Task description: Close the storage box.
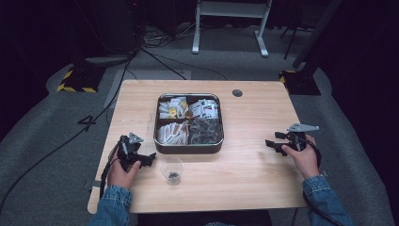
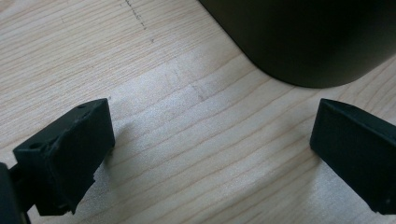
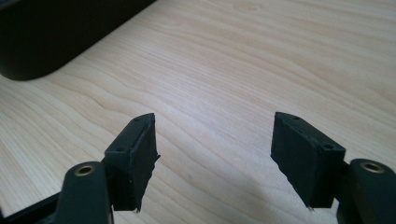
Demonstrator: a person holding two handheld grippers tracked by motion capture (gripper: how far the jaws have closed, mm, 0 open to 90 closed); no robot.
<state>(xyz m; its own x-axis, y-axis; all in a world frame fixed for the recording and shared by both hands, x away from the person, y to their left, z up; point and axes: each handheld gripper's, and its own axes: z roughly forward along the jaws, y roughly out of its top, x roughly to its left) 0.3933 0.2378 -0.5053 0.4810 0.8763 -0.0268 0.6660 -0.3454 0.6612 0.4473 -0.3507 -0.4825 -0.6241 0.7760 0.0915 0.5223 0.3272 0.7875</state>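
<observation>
Nearest the person, a small clear plastic cup (image 1: 171,170) stands upright on the table (image 1: 244,169), with something small and dark at its bottom; what it is cannot be made out. The left hand-held gripper (image 1: 149,159) rests just beside the cup, to its left, its jaws spread wide with only bare wood between them. The right hand-held gripper (image 1: 272,145) sits well apart on the other side of the table, jaws likewise wide and empty.

The cup looks light, thin-walled and easily crushed or tipped, and its smooth side may slip. A gentle squeeze across the wall about mid-height, kept upright, seems the safest hold.

Farther off, at the middle of the table, lies a square metal tray (image 1: 188,147) divided into four compartments, filled with small packets, white in three and darker in the near right one. They look light and crinkly, best pinched by an edge.
</observation>
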